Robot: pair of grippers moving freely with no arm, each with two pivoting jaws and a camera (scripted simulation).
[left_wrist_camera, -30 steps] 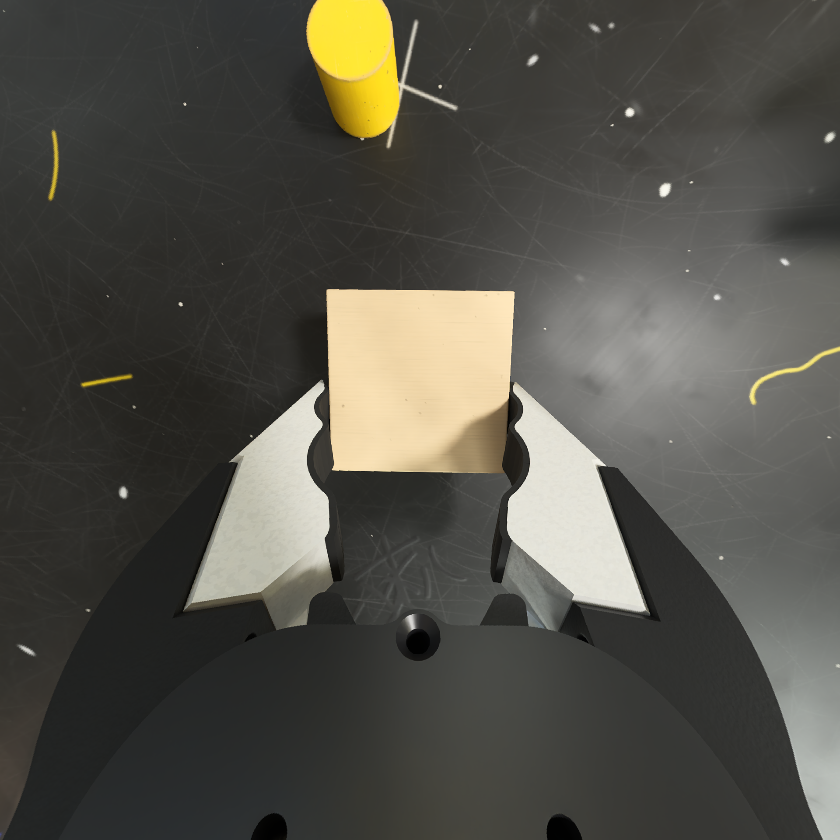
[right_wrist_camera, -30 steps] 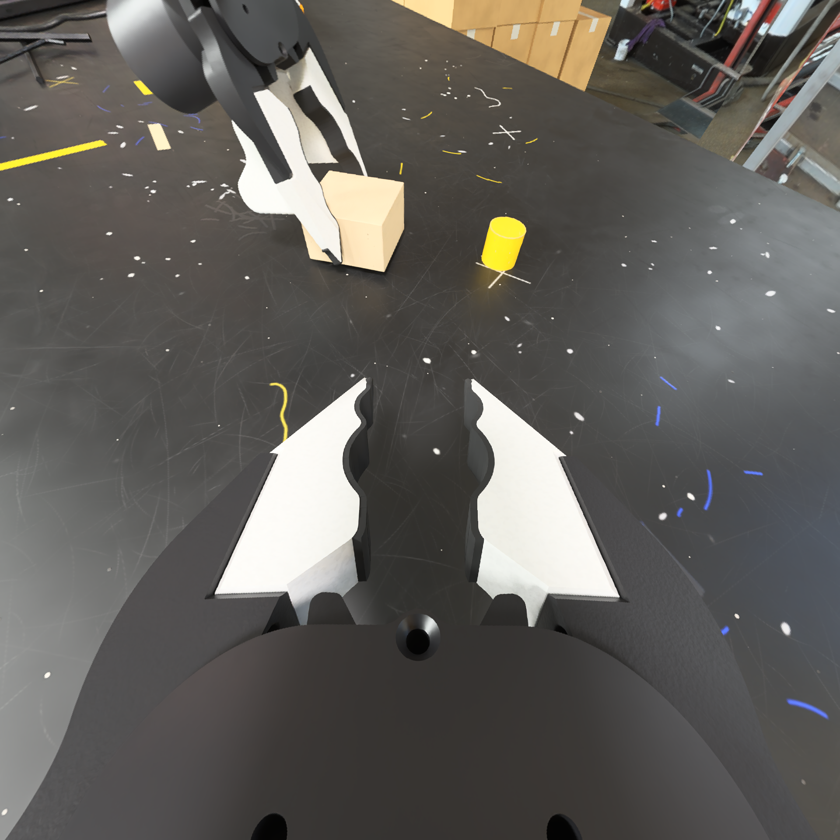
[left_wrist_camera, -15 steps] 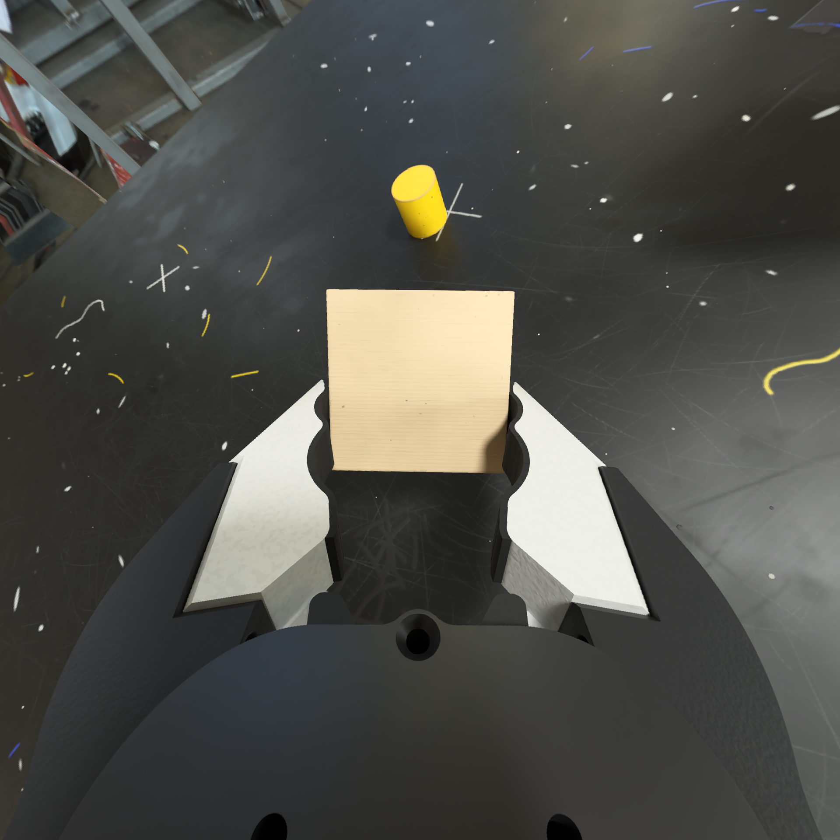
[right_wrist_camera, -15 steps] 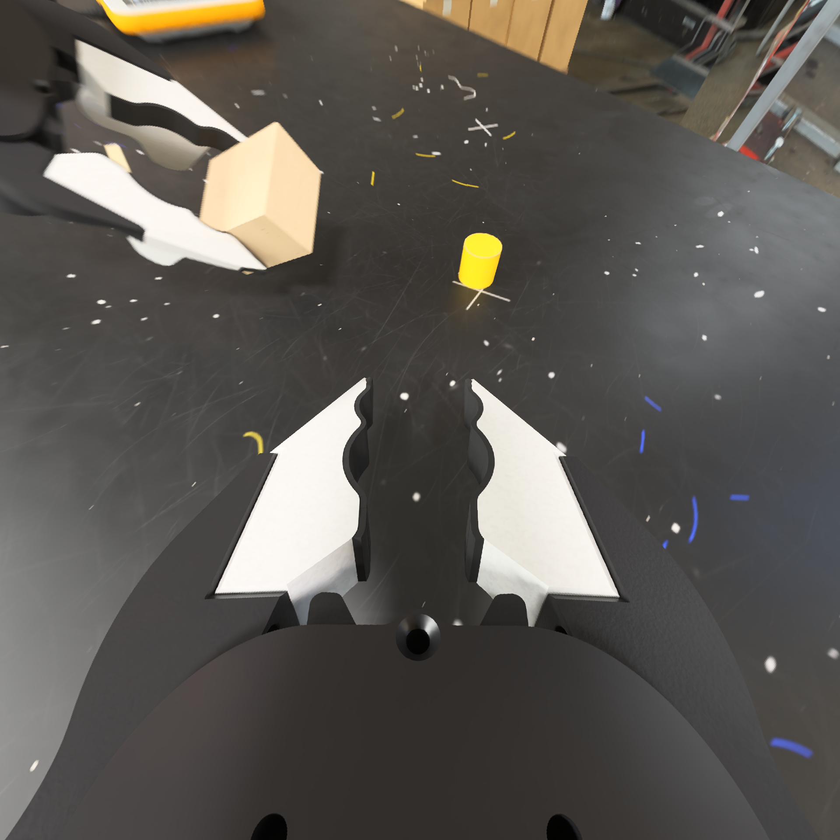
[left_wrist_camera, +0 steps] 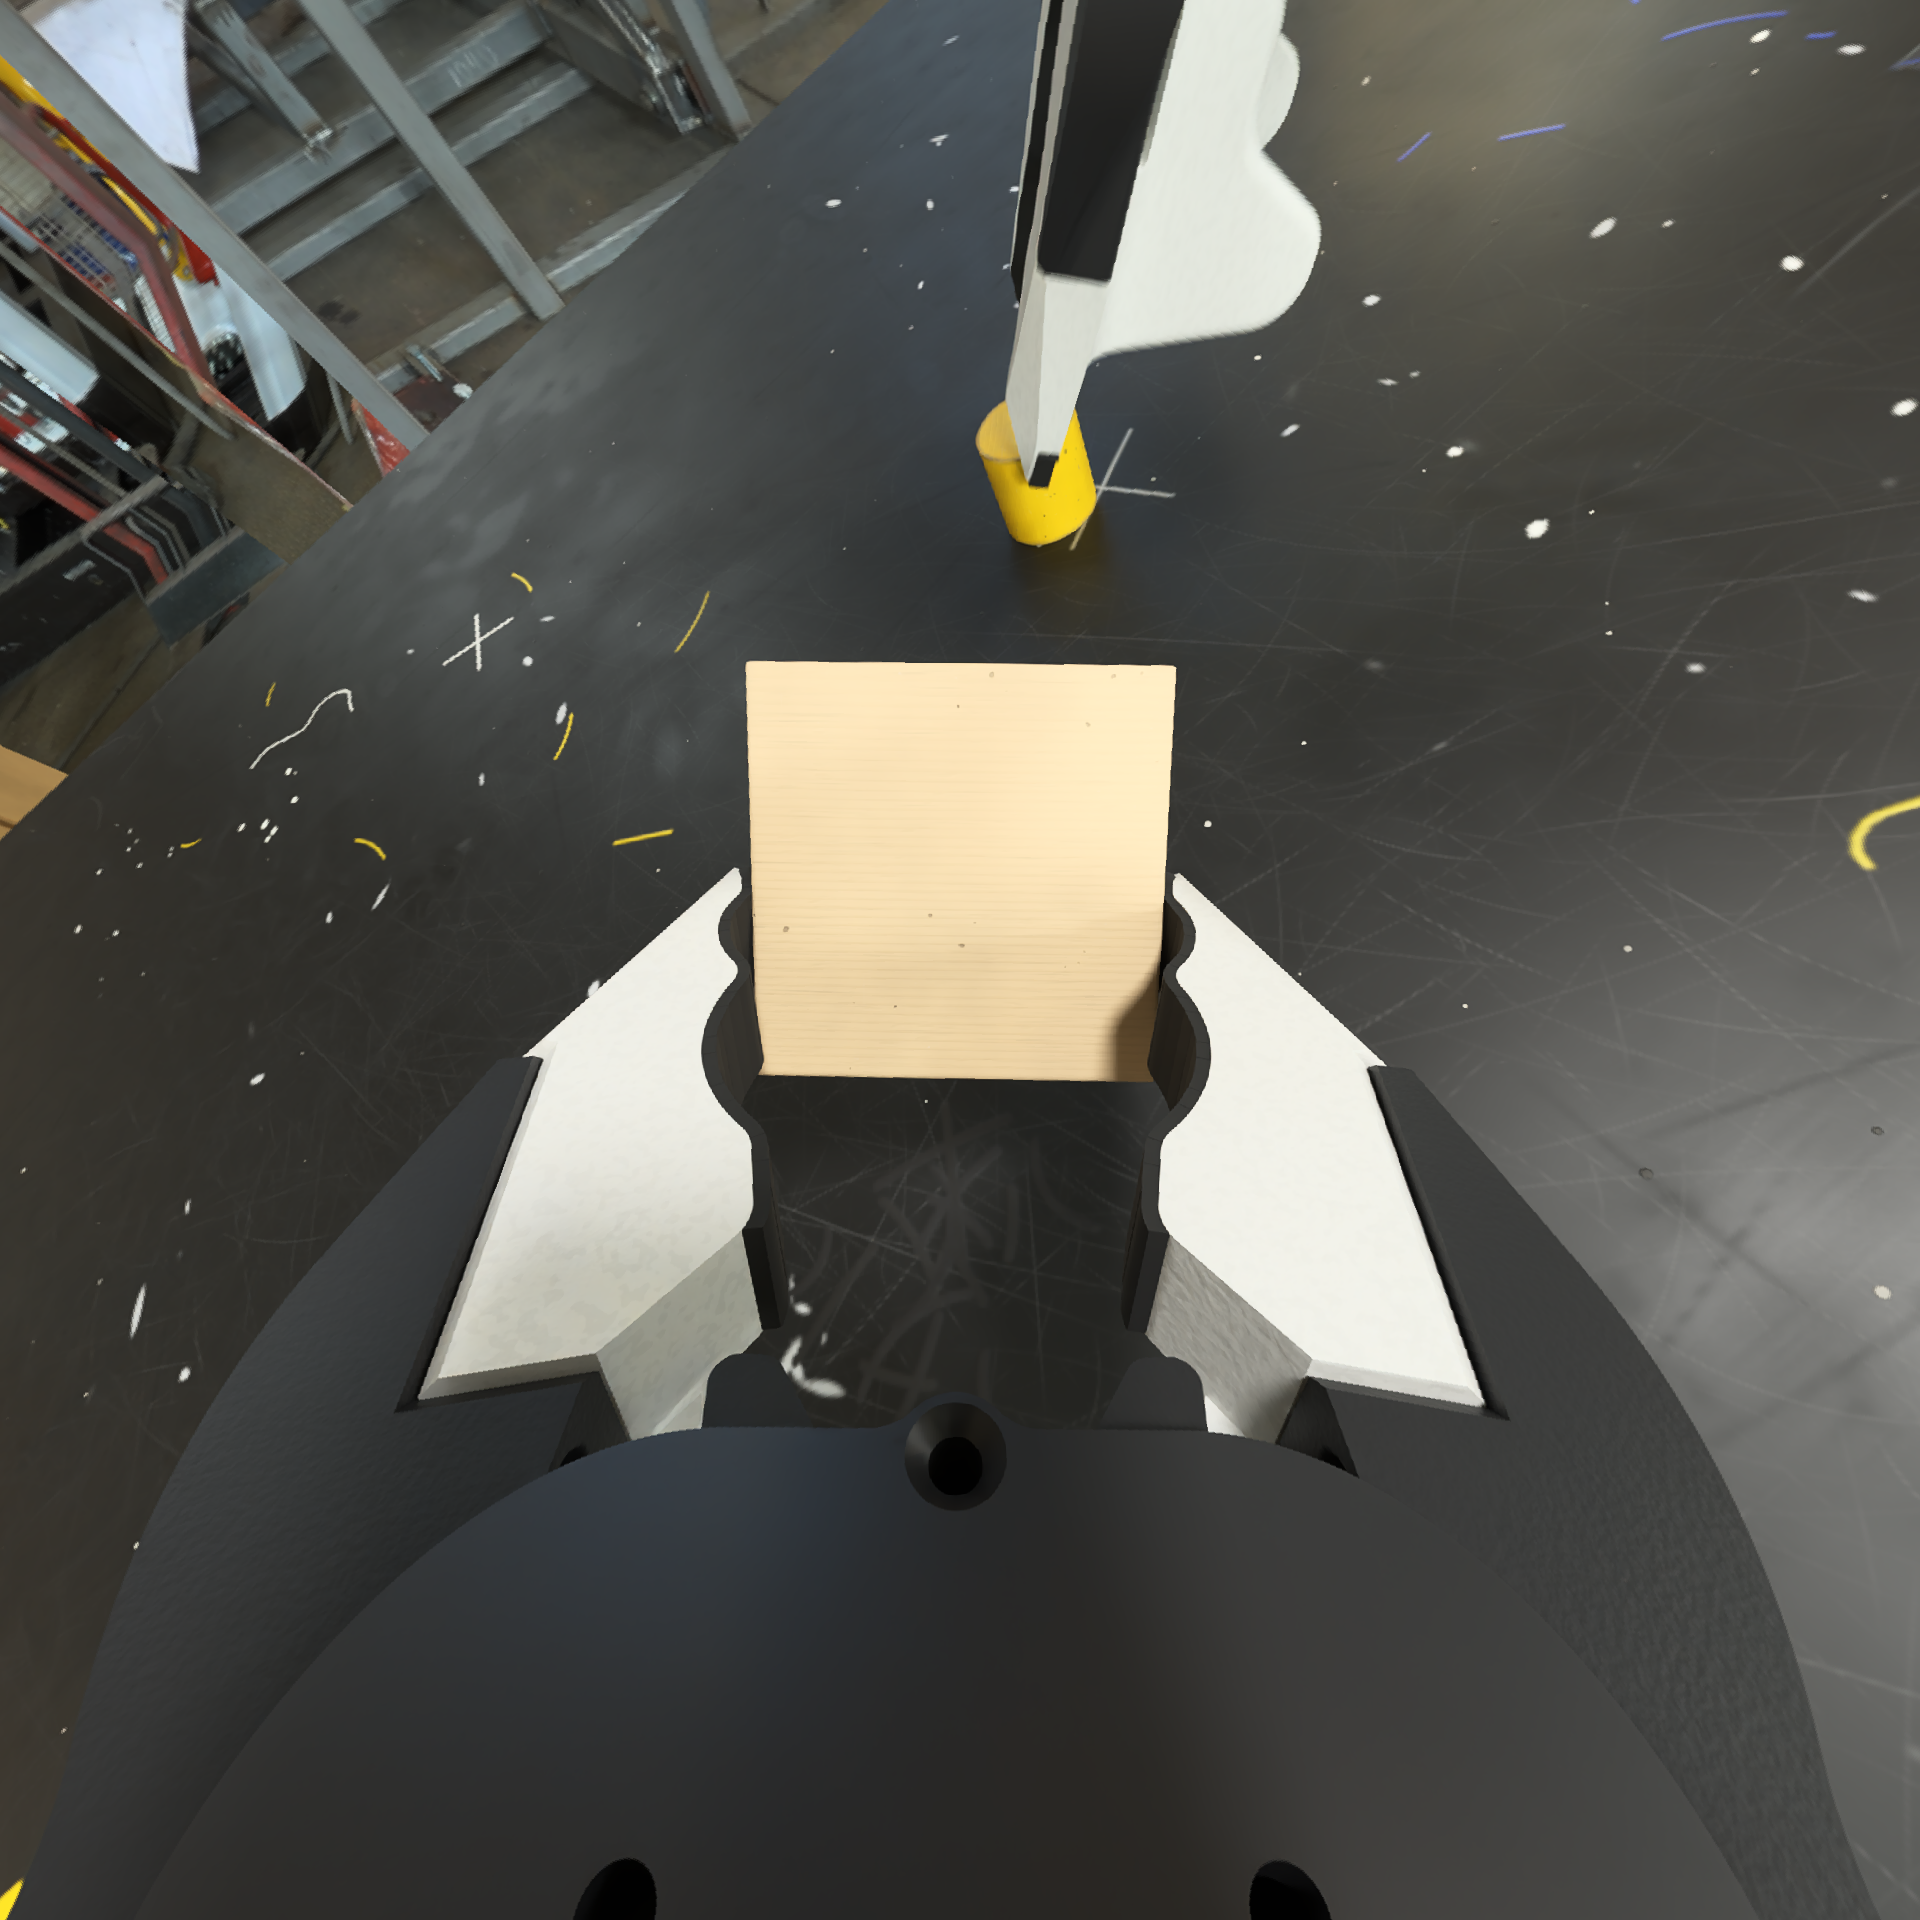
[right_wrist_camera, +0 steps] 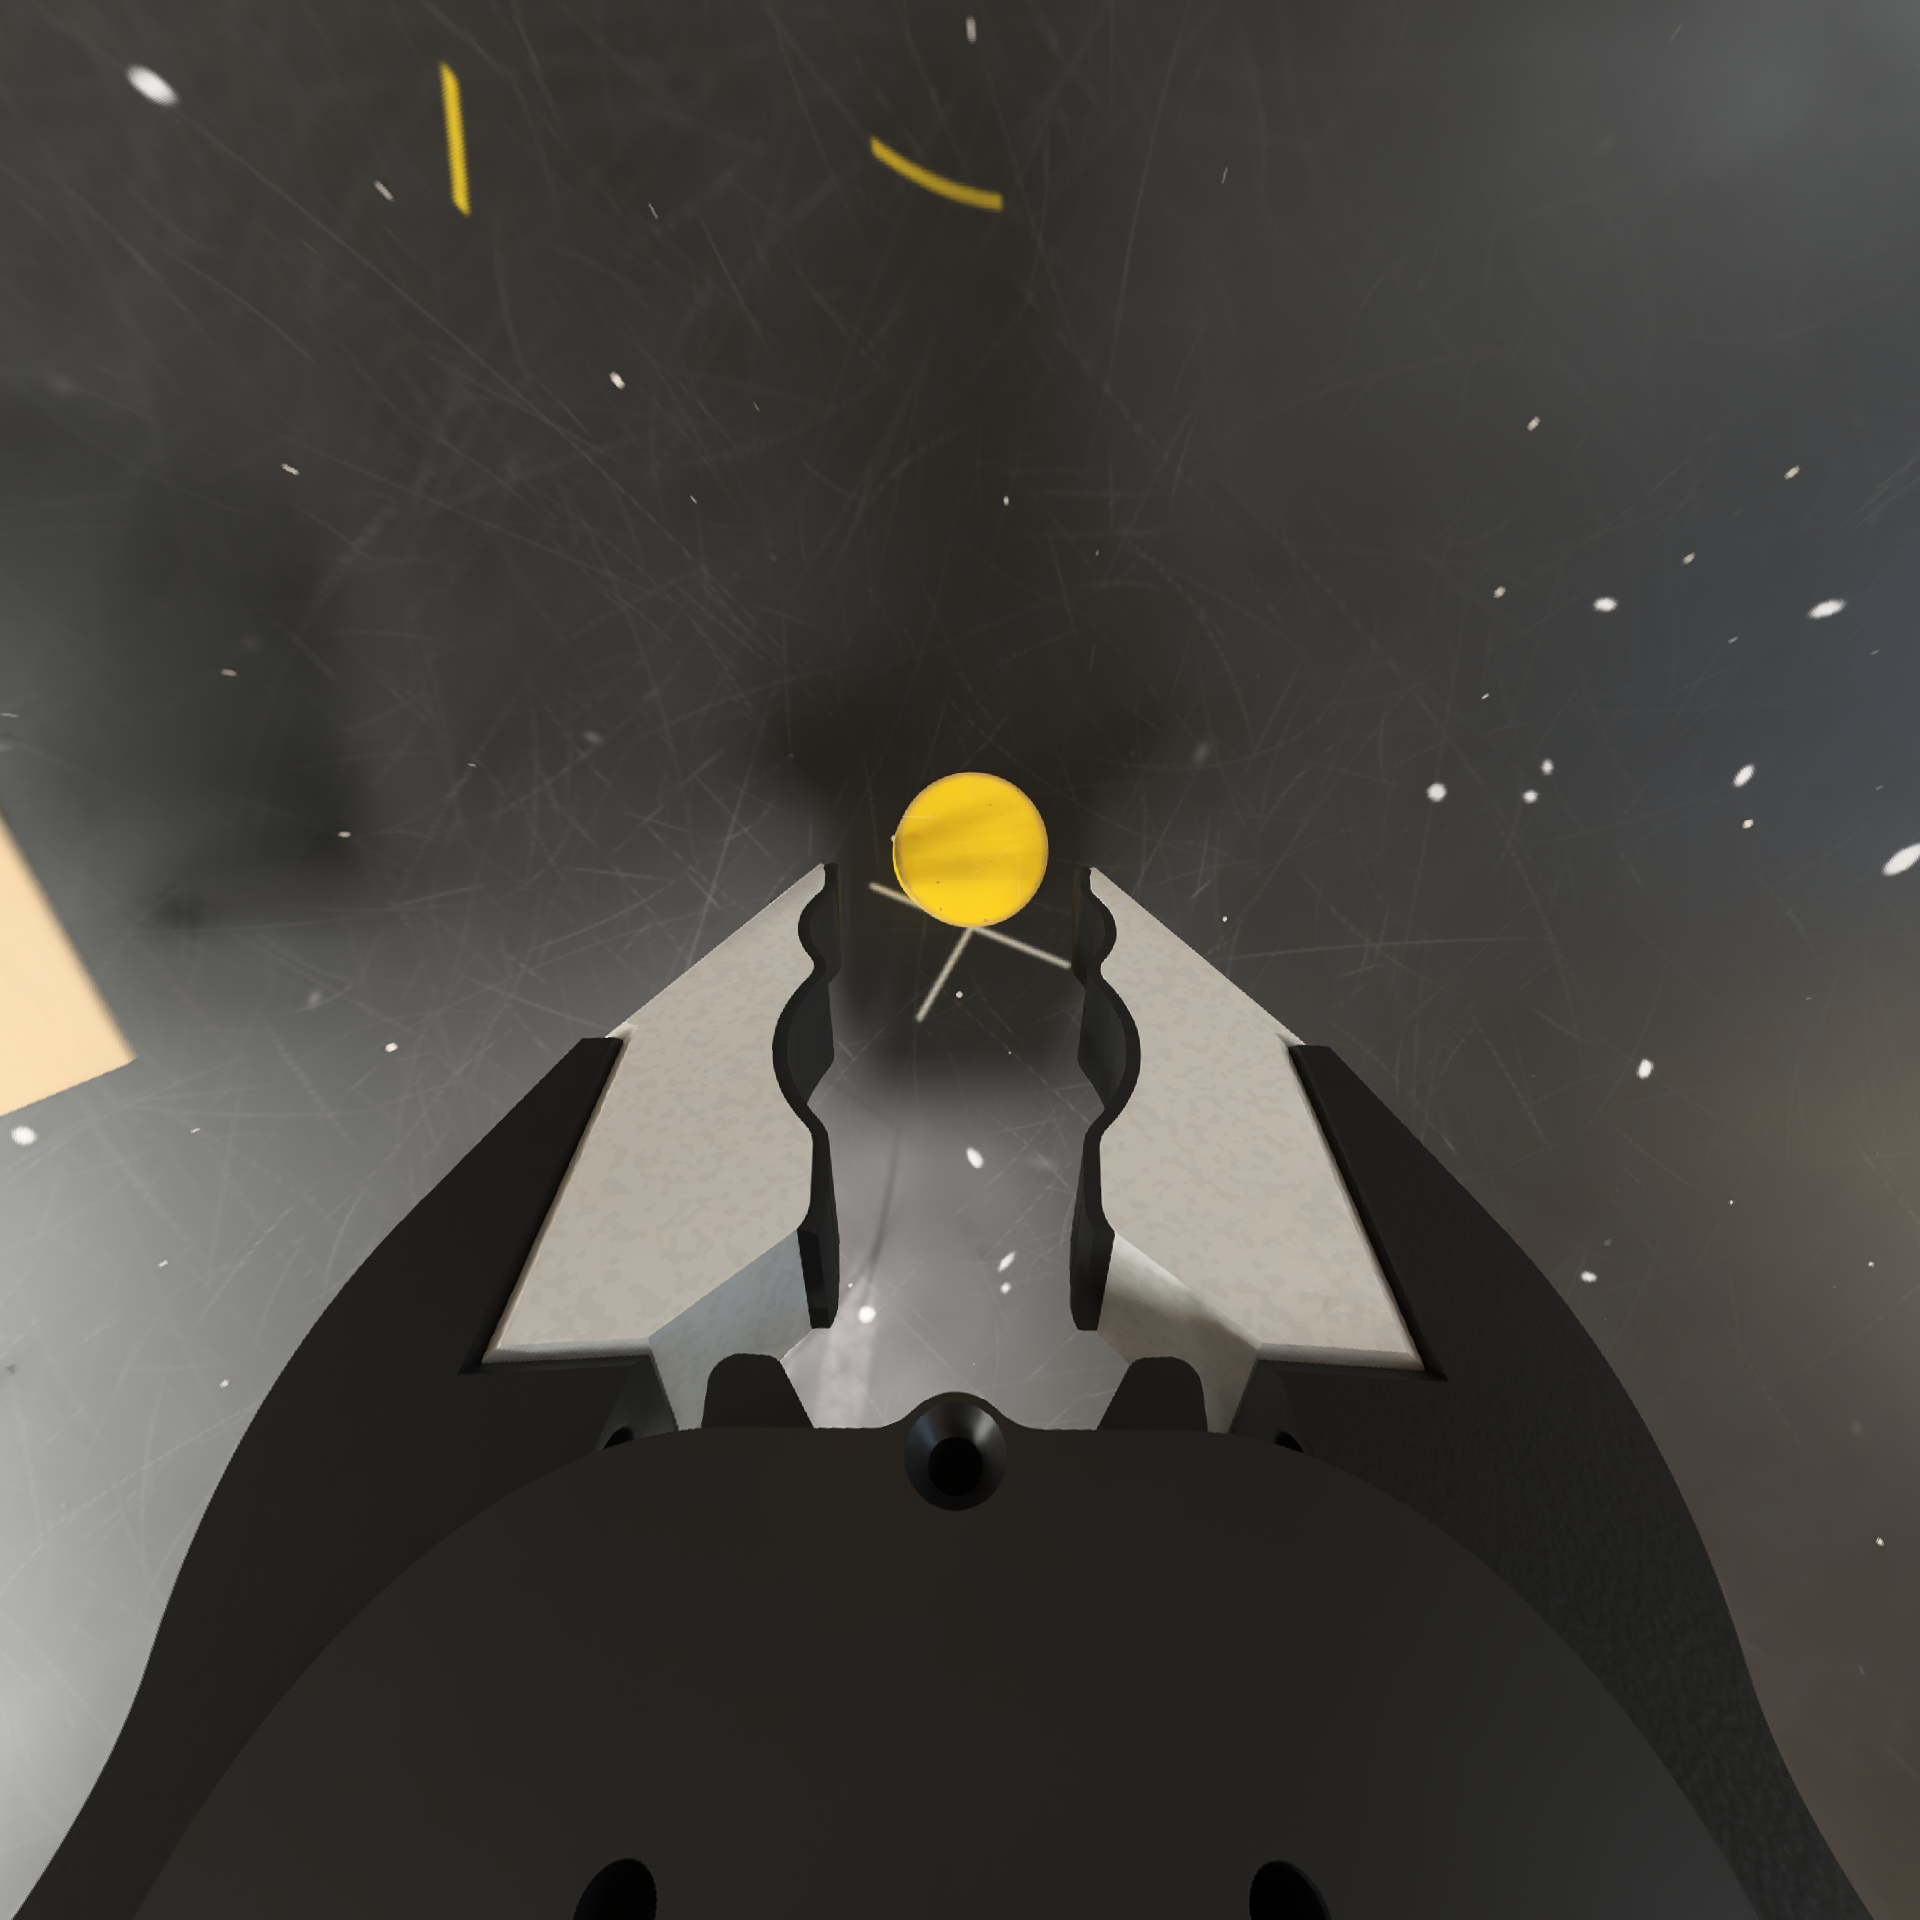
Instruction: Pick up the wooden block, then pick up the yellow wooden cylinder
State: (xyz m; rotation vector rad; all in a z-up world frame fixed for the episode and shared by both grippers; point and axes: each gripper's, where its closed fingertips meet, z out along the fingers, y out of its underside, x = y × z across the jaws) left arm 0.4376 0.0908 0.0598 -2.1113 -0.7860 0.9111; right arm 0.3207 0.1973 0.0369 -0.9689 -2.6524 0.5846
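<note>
My left gripper (left_wrist_camera: 958, 883) is shut on the pale wooden block (left_wrist_camera: 961, 862) and holds it above the black table. The yellow wooden cylinder (left_wrist_camera: 1044, 504) stands upright on the table beyond the block. My right gripper (right_wrist_camera: 958, 878) is open and points straight down over the cylinder (right_wrist_camera: 971, 849), whose round top shows just past the fingertips, between them. In the left wrist view the right gripper (left_wrist_camera: 1049, 473) comes down from above, one fingertip in front of the cylinder. A corner of the block (right_wrist_camera: 47, 966) shows at the left edge of the right wrist view.
The black scratched table (left_wrist_camera: 1558, 935) carries white specks, yellow marks and a white cross mark (right_wrist_camera: 966, 951) beside the cylinder. The table edge runs at the upper left of the left wrist view, with metal frames (left_wrist_camera: 260, 260) beyond it.
My right gripper has moved forward and tilted down to stand over the cylinder. My left gripper has kept hold of the block and stayed raised above the table.
</note>
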